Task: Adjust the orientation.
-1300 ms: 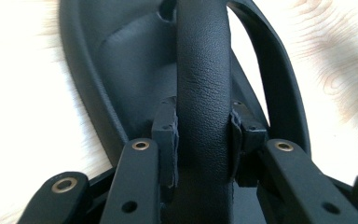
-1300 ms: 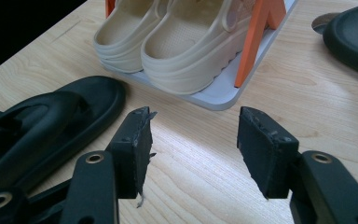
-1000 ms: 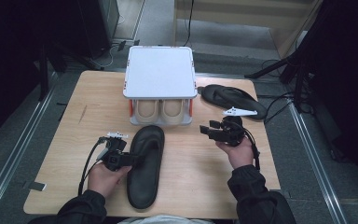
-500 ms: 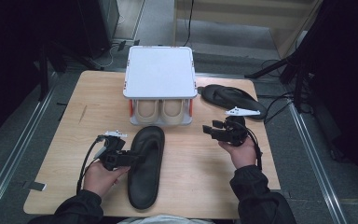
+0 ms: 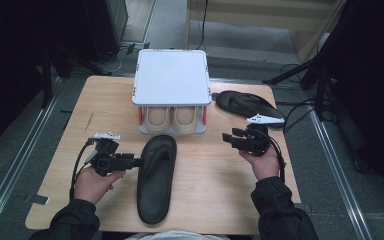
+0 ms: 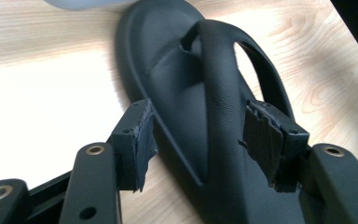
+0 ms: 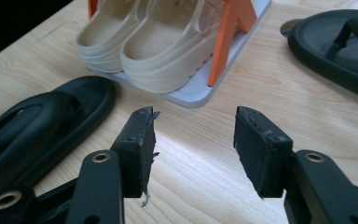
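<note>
Jaws of the left gripper [image 6: 196, 140] stand spread, having just been opening; the strap of the near black flip-flop [image 6: 214, 93] runs up between them, and both pads sit clear of it. In the high view the left gripper [image 5: 136, 161] lies level at lower left of centre, its tips at the flip-flop [image 5: 156, 177]'s left edge, held in the person's left hand [image 5: 92, 182].

Jaws of the right gripper [image 7: 193, 149] are also apart, having just been closing a little, with bare wood between them. In the high view the right gripper [image 5: 227, 137] sits right of centre, pointing left, in the right hand [image 5: 262, 162].

The near flip-flop lies sole-down on the worktop [image 5: 105, 100], lengthwise, toe towards the shoe rack [image 5: 172, 77] at upper centre. A pair of beige clogs [image 5: 172, 117] sits side by side under the rack's white top, between orange posts [image 7: 228, 28]. The second black flip-flop [image 5: 245, 105] lies at upper right, just beside the rack, well apart from the first. Cables trail from both grippers.
</note>
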`<action>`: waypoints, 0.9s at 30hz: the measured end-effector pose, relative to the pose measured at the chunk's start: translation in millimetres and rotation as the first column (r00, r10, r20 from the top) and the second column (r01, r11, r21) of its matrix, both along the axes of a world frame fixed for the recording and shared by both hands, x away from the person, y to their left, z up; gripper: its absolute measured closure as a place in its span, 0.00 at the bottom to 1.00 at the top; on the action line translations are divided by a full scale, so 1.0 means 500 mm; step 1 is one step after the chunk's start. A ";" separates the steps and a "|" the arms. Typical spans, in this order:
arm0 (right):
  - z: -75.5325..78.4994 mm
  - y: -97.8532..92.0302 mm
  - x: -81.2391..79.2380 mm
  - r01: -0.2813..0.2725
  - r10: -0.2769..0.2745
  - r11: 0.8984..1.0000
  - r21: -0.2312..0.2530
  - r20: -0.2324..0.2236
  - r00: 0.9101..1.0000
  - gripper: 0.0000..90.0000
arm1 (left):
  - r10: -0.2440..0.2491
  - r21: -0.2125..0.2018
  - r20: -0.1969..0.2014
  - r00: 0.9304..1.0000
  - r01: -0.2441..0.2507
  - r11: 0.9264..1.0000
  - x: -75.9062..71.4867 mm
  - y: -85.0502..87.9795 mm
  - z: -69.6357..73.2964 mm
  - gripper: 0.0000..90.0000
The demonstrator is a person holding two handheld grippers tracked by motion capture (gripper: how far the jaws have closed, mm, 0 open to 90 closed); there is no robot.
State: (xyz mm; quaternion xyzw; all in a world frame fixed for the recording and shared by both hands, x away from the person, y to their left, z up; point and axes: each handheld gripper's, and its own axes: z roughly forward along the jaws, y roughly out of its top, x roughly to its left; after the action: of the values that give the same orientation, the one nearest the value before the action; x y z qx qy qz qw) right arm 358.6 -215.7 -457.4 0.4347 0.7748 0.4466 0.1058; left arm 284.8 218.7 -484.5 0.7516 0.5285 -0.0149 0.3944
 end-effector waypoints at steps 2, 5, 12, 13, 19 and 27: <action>-0.001 -0.009 0.003 0.014 -0.014 1.000 -0.019 0.007 1.000 0.55 | -0.004 -0.002 -0.007 1.000 0.004 1.000 0.006 0.009 -0.002 0.47; -0.003 -0.017 0.003 0.027 -0.027 0.999 -0.023 0.001 1.000 0.56 | -0.008 0.000 0.000 1.000 0.008 1.000 0.012 0.015 -0.004 0.47; -0.002 -0.050 0.005 0.068 -0.068 0.997 -0.027 0.001 0.998 0.64 | 0.002 0.004 0.016 1.000 -0.002 1.000 0.023 0.032 -0.001 0.45; -0.002 -0.050 0.005 0.068 -0.068 0.997 -0.027 0.001 0.998 0.64 | -0.002 0.004 0.016 1.000 0.002 1.000 0.024 0.034 -0.001 0.45; 0.001 -0.072 0.015 0.103 -0.103 0.995 -0.003 -0.023 0.994 0.74 | 0.007 0.005 0.013 1.000 -0.007 1.000 0.031 0.049 -0.001 0.45; -0.005 -0.097 0.048 0.120 -0.120 0.993 0.009 -0.017 0.993 0.96 | -0.005 -0.070 0.005 1.000 0.005 0.998 0.030 0.059 -0.003 0.44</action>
State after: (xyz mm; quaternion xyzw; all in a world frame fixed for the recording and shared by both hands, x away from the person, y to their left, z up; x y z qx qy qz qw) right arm 382.6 -264.1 -460.1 0.4847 0.7459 0.4397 0.1239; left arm 300.0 248.1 -486.1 0.7387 0.5247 -0.0327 0.4218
